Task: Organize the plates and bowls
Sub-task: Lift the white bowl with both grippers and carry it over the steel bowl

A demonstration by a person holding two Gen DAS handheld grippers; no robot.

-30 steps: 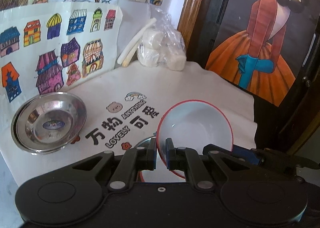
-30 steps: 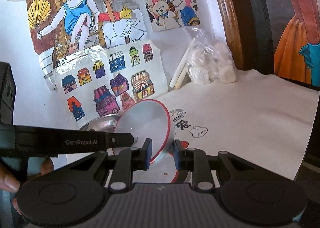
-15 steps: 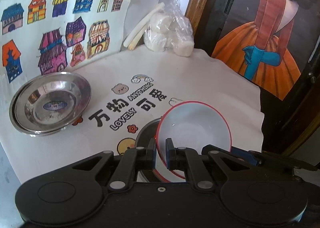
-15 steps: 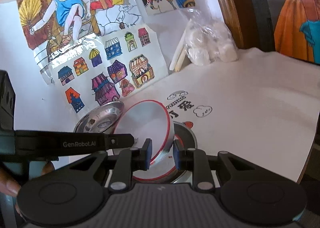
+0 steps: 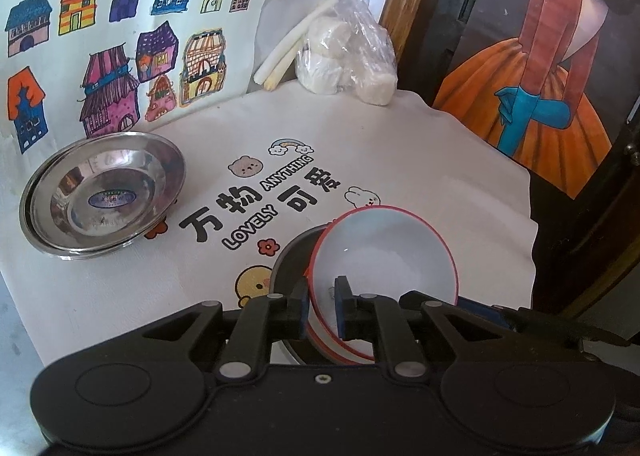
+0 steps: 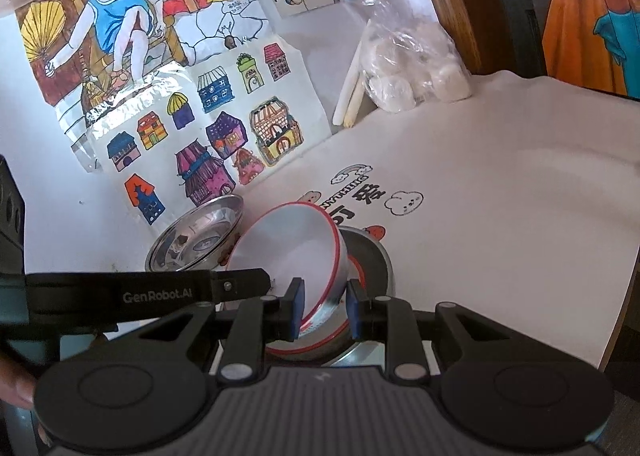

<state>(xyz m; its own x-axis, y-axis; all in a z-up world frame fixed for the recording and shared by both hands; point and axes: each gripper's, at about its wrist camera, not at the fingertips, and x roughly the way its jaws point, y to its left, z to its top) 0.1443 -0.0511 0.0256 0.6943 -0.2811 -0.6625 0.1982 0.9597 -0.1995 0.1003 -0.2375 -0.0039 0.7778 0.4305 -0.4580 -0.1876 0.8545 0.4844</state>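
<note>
A white bowl with a red rim (image 5: 384,256) is tilted over a steel bowl (image 5: 290,256) that holds another red-rimmed dish. My left gripper (image 5: 322,310) is shut on the white bowl's near rim. In the right wrist view the white bowl (image 6: 288,252) leans left, and my right gripper (image 6: 323,308) has its fingers on either side of the bowl's rim with a gap on the right side. Stacked steel plates (image 5: 102,194) sit at the left on the white cloth (image 5: 420,168); they also show in the right wrist view (image 6: 196,236).
A plastic bag of white lumps (image 5: 348,68) and two white sticks (image 5: 292,46) lie against the back wall. Children's drawings (image 5: 112,48) cover the wall. A dark framed painting (image 5: 540,68) stands at the right. The cloth's right edge (image 5: 530,240) drops off.
Both grippers have lowered the white bowl toward the steel bowl. The right gripper's fingers have spread apart a little around the rim.
</note>
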